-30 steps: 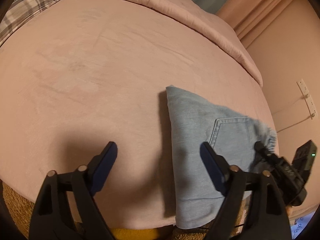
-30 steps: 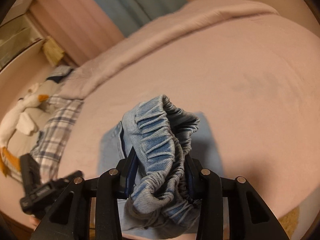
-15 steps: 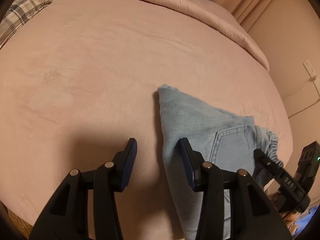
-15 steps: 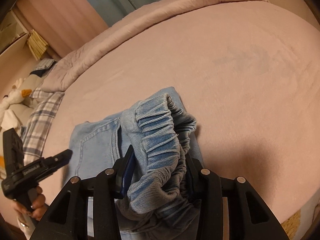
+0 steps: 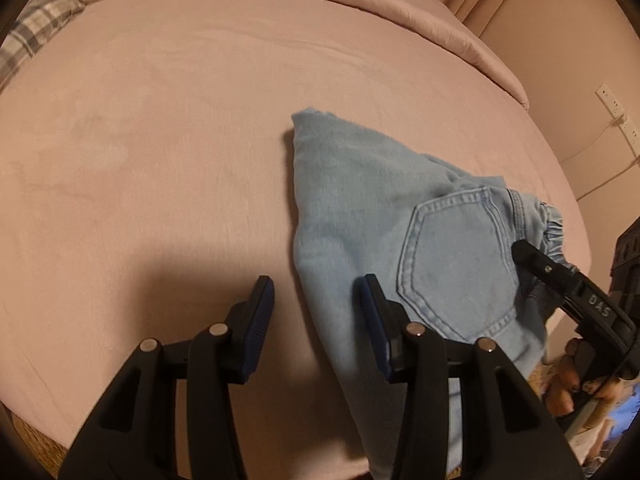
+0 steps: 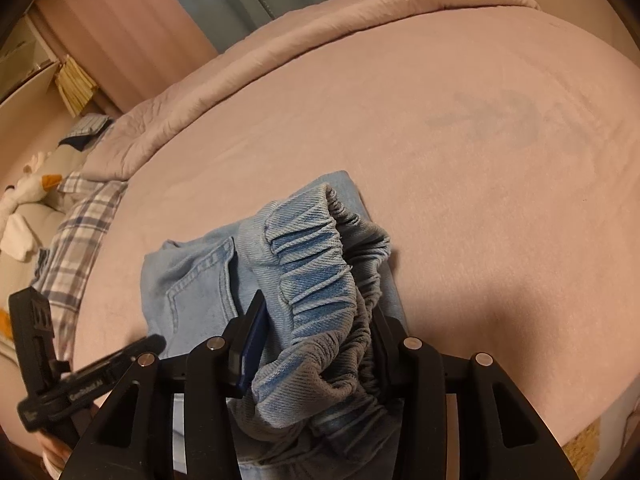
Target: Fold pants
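From my left wrist, my left tool (image 5: 316, 316) hangs parted over the left edge of the folded denim pants (image 5: 360, 200) near the bed (image 5: 160, 120) edge, with bare pink sheet leftward. From my right wrist, my right tool (image 6: 316, 344) is clamped on the pants' elastic waistband (image 6: 316, 280), bare bed (image 6: 480, 160) beyond.

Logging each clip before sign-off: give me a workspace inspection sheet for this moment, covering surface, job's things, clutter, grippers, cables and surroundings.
Surface: pink bed sheet, lightly creased.
Job's things: light-blue denim pants, partly folded on the sheet near the bed's edge, back pocket up.
Clutter: plaid cloth and goose plush at the bed's far side.
Grippers: left gripper jaws apart, straddling the pants' edge, holding nothing; right gripper clamped on the elastic waistband.
Cables: white cord running down from a wall outlet.
Surroundings: rolled pink duvet, curtains.
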`<state>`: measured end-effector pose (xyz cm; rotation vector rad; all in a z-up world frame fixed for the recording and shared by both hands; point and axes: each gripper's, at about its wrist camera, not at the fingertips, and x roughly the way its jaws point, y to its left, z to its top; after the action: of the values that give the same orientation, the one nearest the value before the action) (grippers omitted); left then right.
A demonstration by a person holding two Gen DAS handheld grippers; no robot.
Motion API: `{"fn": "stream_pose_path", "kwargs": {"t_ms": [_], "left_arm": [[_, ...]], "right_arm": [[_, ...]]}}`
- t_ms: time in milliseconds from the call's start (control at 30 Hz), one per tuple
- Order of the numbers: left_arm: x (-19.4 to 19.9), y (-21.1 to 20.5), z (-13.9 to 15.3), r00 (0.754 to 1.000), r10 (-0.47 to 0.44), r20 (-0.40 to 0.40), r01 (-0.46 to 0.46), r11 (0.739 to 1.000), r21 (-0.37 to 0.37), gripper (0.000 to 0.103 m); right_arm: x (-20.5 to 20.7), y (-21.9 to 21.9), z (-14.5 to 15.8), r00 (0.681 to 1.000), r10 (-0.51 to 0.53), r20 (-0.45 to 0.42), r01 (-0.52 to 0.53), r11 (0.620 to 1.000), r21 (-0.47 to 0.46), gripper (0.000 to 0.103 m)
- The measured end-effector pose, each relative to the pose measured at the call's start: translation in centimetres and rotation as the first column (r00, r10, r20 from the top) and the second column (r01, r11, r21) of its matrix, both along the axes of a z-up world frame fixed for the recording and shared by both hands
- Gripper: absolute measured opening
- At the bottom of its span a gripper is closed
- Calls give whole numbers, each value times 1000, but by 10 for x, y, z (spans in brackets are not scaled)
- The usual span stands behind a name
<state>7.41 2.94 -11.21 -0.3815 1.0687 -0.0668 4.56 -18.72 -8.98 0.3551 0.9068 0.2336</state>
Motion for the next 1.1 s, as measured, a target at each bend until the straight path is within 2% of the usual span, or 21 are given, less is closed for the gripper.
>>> {"fn": "stream_pose_path", "kwargs": {"t_ms": [267,467,567,733,833,900,1000,1067,1100], "left_arm": [[-29,-1,0,1000,-25,-11,24,999,-40,46],[-45,5,1,1000,-9,-27,7,996,-86,46],[-45,6,2,999,-5,-33,2,995,-99,47],[-50,10,5,999,4,-45,-10,992,-125,47],[-59,10,0,996,-32,-82,18,987,-160,52],[-66,8,1,998,-28,-55,20,990,-140,52],[-68,8,2,998,-14,-64,5,990,-139,52],[-65,6,3,995,-35,-93,18,983,-181,53],[-65,4,2,993,-55,-107,32,979,-201,50]], "right_arm": [[-1,0,1,1000,3,-2,-3,1000,-9,44],[-1,-1,1,1000,9,-9,-9,1000,-7,46],[-3,-5,0,1000,10,-16,-10,1000,10,47],[-4,-5,0,1000,12,-8,-12,1000,-18,48],[-5,-6,1,1000,11,-11,-12,1000,-24,48],[-5,-5,2,1000,13,-15,-13,1000,-28,49],[-6,-4,4,1000,10,-21,-11,999,-43,55],[-8,-4,5,999,3,-32,-5,997,-71,58],[-9,-4,6,999,2,-37,-5,997,-81,64]]}}
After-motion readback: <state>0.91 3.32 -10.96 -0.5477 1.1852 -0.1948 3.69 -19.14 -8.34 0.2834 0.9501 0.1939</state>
